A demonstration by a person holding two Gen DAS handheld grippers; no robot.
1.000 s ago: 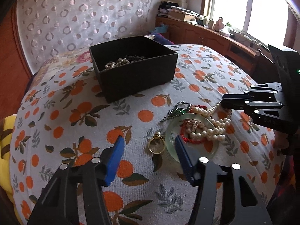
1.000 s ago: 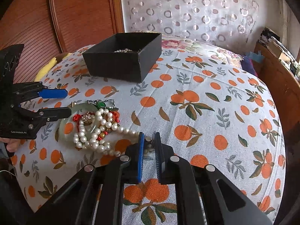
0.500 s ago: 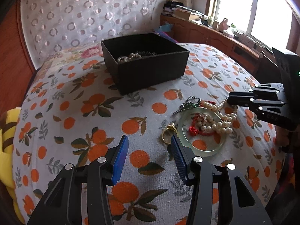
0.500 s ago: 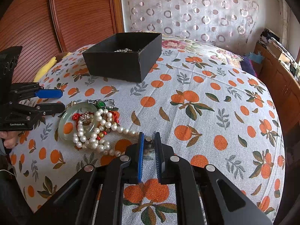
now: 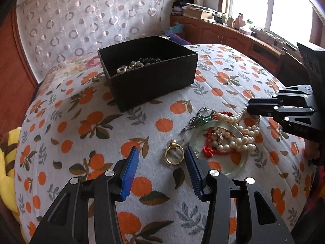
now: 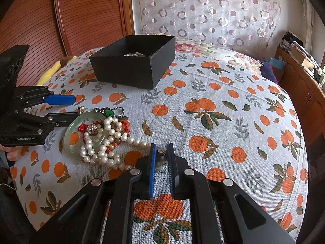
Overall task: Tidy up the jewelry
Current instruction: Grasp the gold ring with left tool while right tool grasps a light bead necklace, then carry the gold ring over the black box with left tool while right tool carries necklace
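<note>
A black box (image 5: 150,71) with pearls and chains inside stands on the orange-print cloth; it also shows in the right wrist view (image 6: 134,65). A jewelry pile lies near it: a pale green bangle (image 5: 221,146), a pearl necklace (image 5: 241,136), red cord, a green-stone chain (image 5: 200,119). A gold ring (image 5: 174,155) lies just inside my open left gripper (image 5: 160,158), near its right finger. My right gripper (image 6: 161,156) is shut on the clasp end of the pearl necklace (image 6: 105,142), low over the cloth.
The bed is covered by the orange-print cloth (image 6: 223,111). A wooden headboard (image 6: 85,16) and patterned curtain (image 6: 203,12) stand behind. A wooden cabinet (image 5: 233,34) with clutter runs along the window side. A yellow cloth (image 5: 8,158) lies at the left edge.
My left gripper has shifted so the gold ring now sits between its fingers, and it has narrowed somewhat. The right gripper has stayed shut on the necklace end.
</note>
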